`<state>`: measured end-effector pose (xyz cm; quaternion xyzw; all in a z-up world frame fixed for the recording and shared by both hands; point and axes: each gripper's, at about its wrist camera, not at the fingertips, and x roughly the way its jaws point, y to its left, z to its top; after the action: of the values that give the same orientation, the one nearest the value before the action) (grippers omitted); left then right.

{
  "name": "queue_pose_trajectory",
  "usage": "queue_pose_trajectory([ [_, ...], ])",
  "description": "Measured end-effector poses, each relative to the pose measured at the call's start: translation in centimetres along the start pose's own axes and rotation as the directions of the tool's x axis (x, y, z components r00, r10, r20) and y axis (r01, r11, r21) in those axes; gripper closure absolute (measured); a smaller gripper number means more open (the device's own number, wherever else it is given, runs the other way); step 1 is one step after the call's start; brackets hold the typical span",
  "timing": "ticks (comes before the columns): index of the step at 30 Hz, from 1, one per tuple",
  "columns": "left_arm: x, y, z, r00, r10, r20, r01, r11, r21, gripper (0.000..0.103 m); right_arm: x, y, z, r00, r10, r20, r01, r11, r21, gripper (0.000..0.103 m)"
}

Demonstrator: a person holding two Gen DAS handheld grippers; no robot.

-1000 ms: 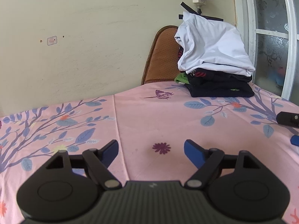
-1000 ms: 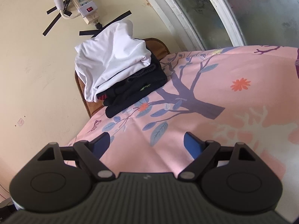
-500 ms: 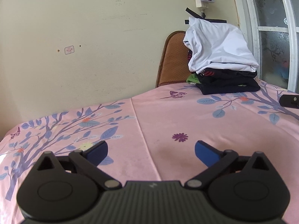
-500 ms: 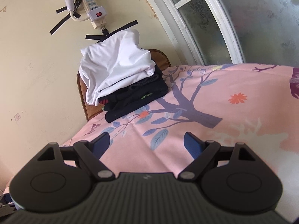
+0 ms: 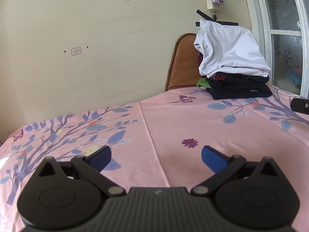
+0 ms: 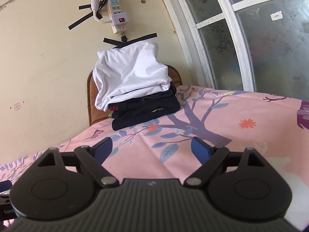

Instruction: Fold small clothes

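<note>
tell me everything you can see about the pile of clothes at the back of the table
The pile of clothes sits at the far edge of the pink floral tablecloth, in front of a brown chair back. A loosely folded white garment lies on top, puffed up and uneven. Under it are flatter black folded pieces, with bits of red and green showing. Neither gripper touches it.

Far corner of my table, there's the stack of clothes [image 6: 135,94]: a white garment [image 5: 229,52] loosely folded on top, dark folded pieces [image 5: 239,89] beneath, perhaps a green one [image 5: 202,84] peeking out left.
</note>
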<state>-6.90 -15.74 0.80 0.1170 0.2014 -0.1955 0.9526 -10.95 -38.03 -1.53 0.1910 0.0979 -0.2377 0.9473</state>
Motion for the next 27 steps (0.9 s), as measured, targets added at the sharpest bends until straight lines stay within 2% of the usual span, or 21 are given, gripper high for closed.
queue_pose_trajectory([
  [27,0.06,0.03,-0.02,1.0,0.006,-0.006,-0.005,1.0,0.009,0.0,-0.25,-0.14,0.01,1.0,0.002,0.015,-0.002,1.0,0.013,0.012],
])
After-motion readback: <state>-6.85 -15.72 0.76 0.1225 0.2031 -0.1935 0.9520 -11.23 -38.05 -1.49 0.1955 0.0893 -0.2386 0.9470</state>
